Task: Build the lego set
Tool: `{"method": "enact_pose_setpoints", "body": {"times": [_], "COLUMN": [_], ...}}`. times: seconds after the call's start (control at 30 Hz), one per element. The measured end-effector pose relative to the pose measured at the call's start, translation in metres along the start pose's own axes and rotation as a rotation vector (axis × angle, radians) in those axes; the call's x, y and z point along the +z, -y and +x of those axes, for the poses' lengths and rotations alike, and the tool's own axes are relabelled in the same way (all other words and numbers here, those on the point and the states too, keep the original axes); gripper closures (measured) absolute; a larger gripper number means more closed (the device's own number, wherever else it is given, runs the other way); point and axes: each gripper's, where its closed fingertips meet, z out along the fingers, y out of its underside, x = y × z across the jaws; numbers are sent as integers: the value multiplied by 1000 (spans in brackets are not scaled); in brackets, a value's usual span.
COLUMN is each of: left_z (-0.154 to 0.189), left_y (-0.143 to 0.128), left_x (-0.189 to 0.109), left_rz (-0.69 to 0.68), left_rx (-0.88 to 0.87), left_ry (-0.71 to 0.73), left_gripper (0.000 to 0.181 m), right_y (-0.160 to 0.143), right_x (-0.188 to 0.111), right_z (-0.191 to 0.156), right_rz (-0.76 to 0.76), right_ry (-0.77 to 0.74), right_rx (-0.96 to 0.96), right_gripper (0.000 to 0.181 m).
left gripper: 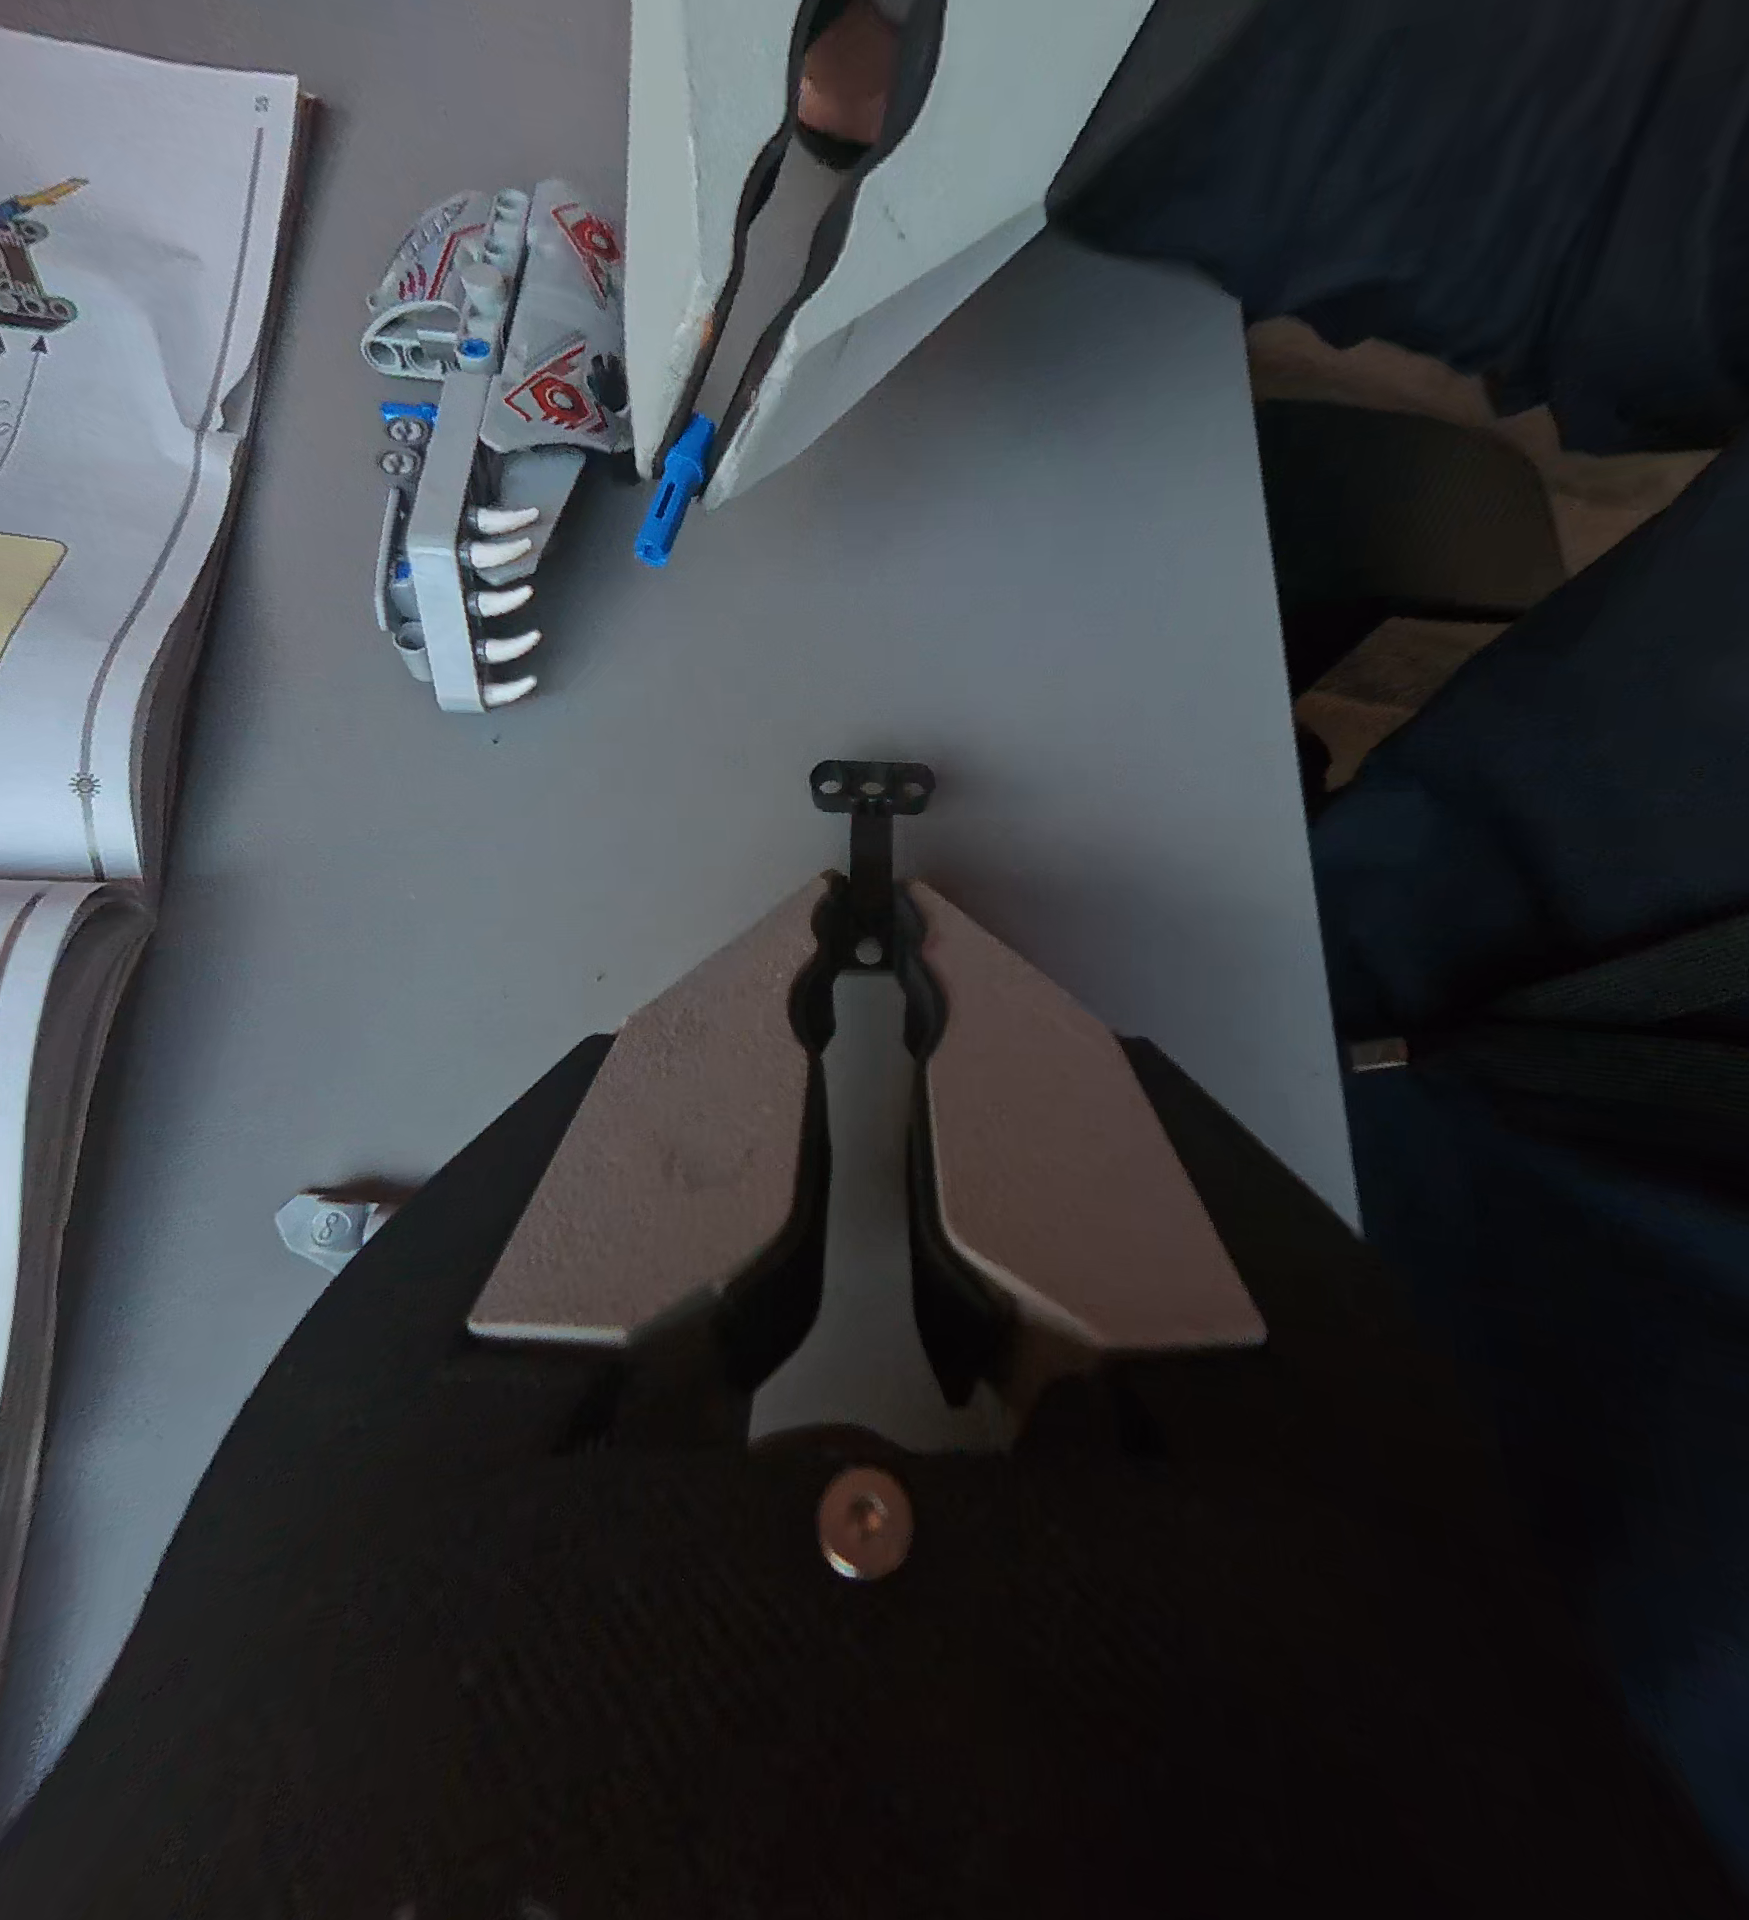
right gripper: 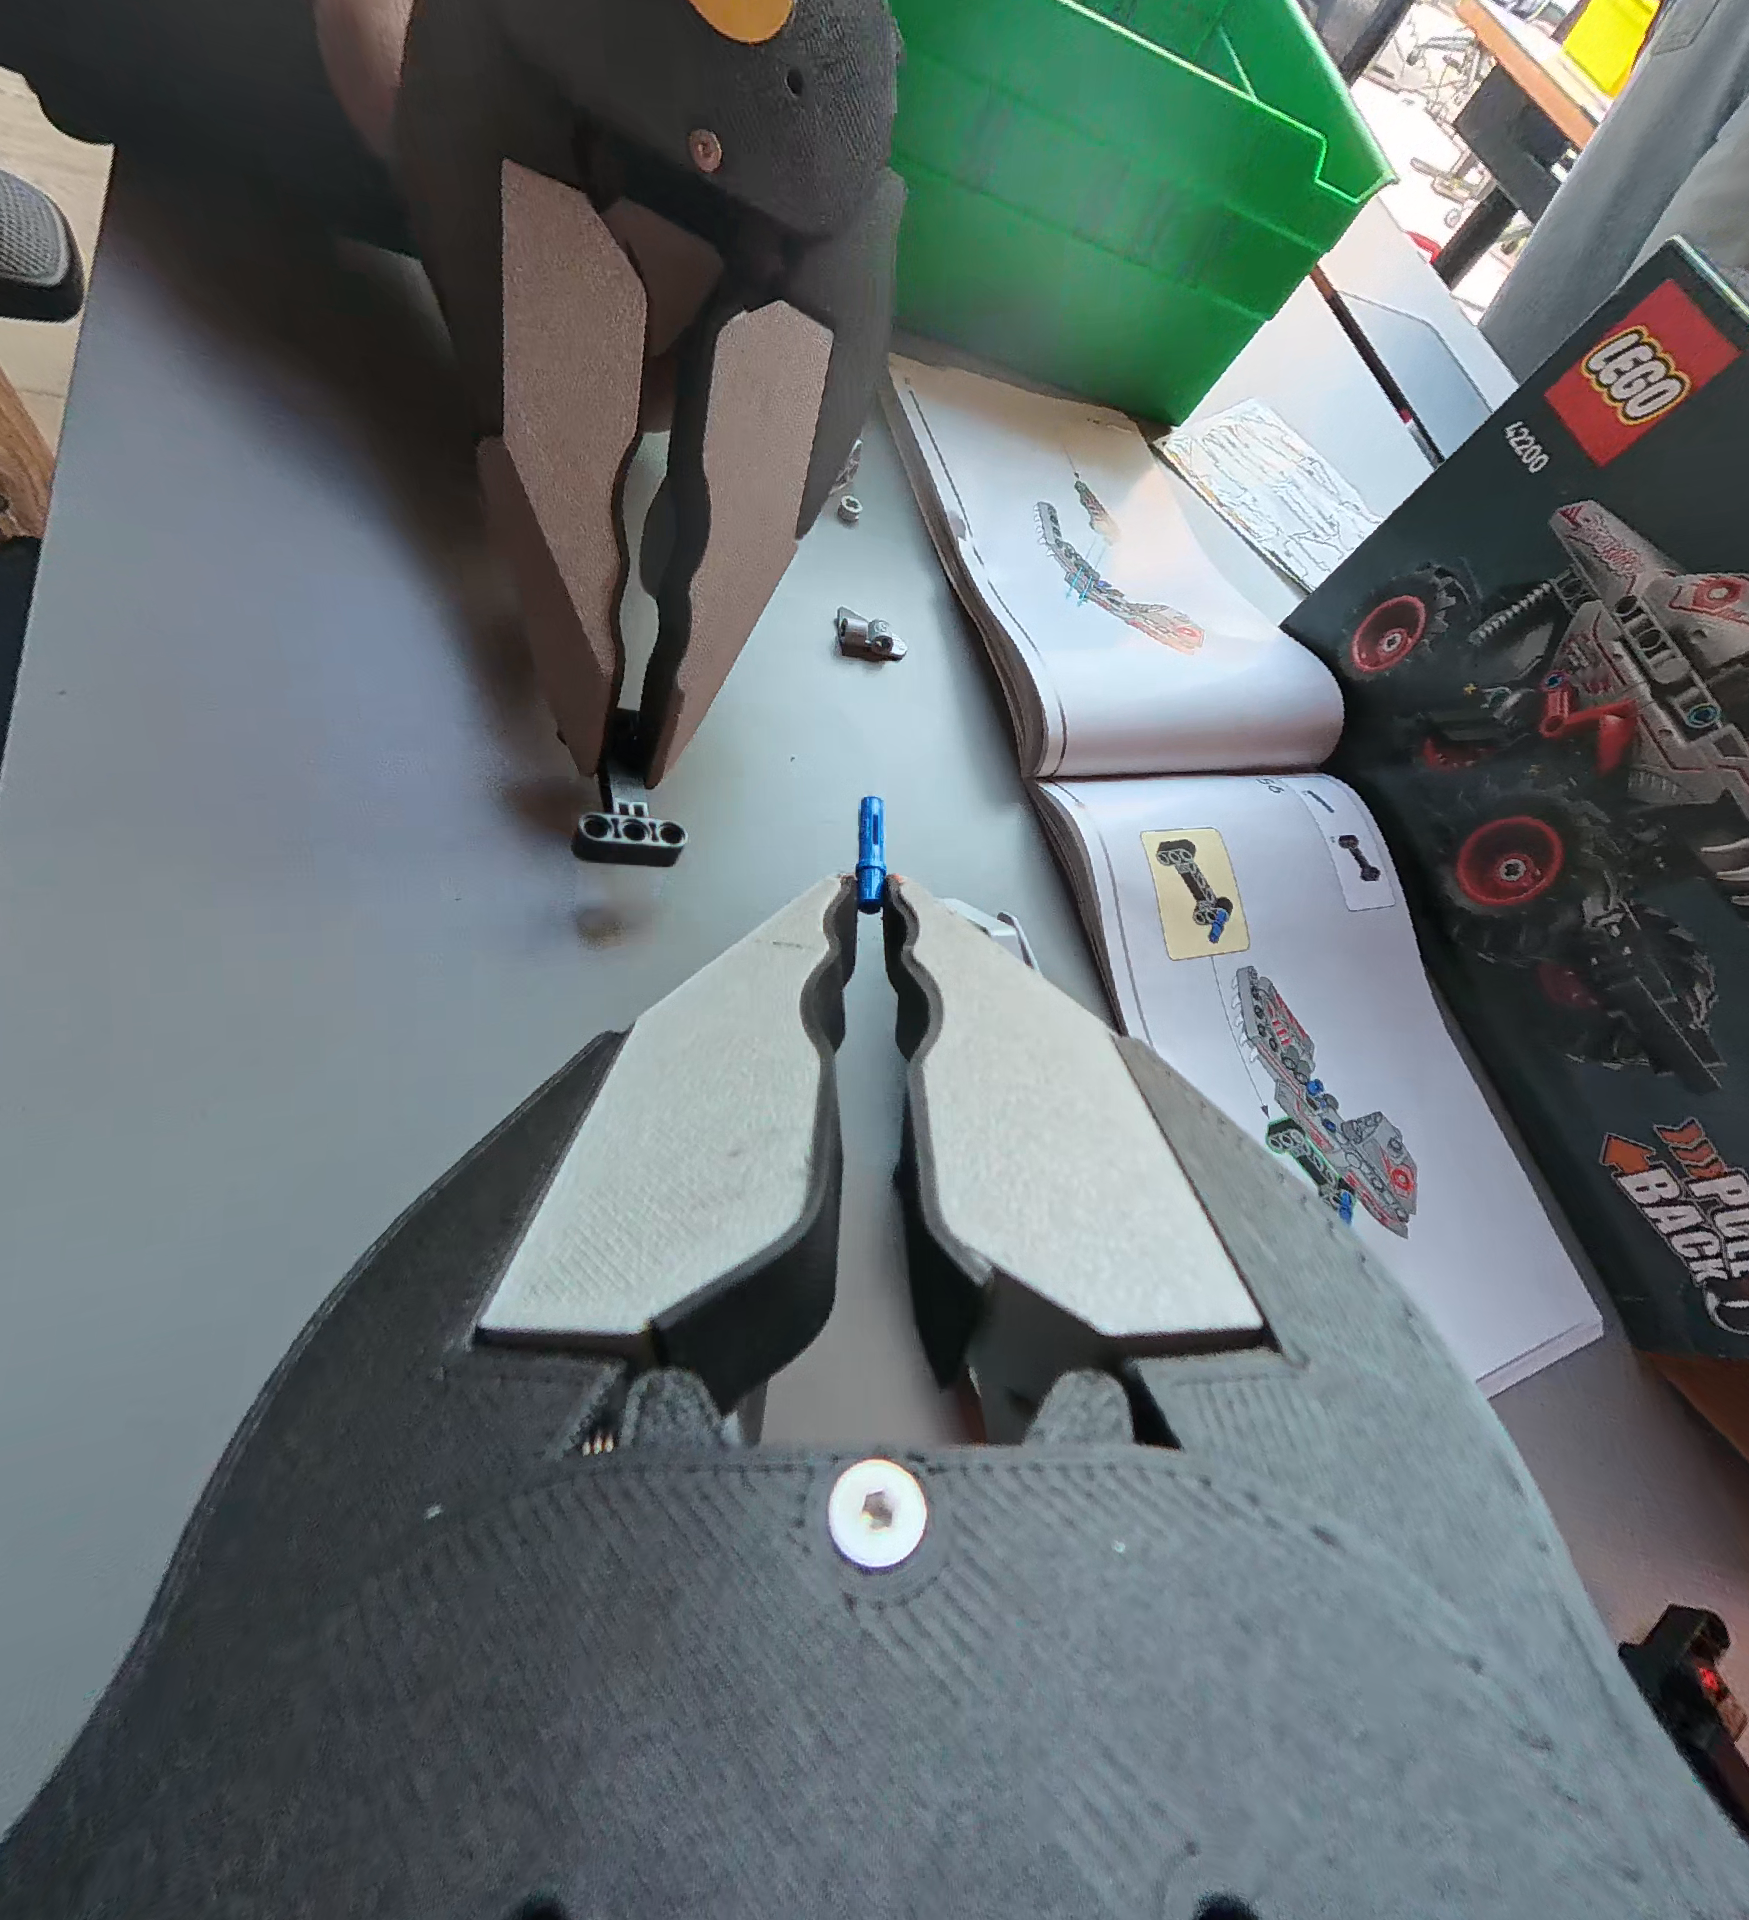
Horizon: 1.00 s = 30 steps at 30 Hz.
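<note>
My left gripper point(left gripper: 870, 888) is shut on a black T-shaped beam point(left gripper: 872, 790), whose three-hole bar points forward above the grey table point(left gripper: 1005, 644). My right gripper point(right gripper: 870, 883) is shut on a blue pin point(right gripper: 870, 847). In the left wrist view the right gripper point(left gripper: 683, 473) comes in from the top with the blue pin point(left gripper: 669, 504) sticking out. In the right wrist view the left gripper point(right gripper: 626, 753) holds the black beam point(right gripper: 631, 826) just left of the pin. A grey shark-head assembly with white teeth point(left gripper: 480, 457) lies on the table.
An open instruction booklet point(right gripper: 1192, 831) lies beside the set's box point(right gripper: 1618, 831). Stacked green bins point(right gripper: 1109, 197) stand at the back. Small grey parts point(right gripper: 870, 634) lie on the table, one beside my left gripper point(left gripper: 324, 1226). The table edge point(left gripper: 1285, 727) runs along a person's dark clothing. Some 7 cm of space lies between my two pairs of fingers.
</note>
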Motion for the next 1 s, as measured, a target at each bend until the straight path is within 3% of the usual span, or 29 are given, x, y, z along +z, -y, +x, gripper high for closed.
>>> {"method": "enact_pose_setpoints", "body": {"times": [0.17, 0.4, 0.57, 0.7, 0.9, 1.0], "left_z": [6, -10, -7, -1, 8, 14], "left_y": [2, -4, 14, 24, 22, 26], "left_x": [-7, -5, -14, -20, -15, -16], "left_rz": [37, 42, 151, 218, 207, 225], "left_rx": [-180, -304, -327, -387, -499, -558], "left_ry": [-157, -162, -201, -296, -414, -500], "left_gripper": [177, 176, 176, 176, 176, 176], "right_y": [12, 12, 4, 14, 24, 20], "right_x": [-6, -2, 5, -1, -3, 2], "right_z": [-9, -40, -38, -37, -58, -55], "right_rz": [82, 67, 15, 80, 120, 83], "right_ry": [79, 226, 199, 218, 265, 178], "right_rx": [29, -36, -38, -6, -106, -206], "right_gripper": [180, 180, 179, 180, 180, 180]}}
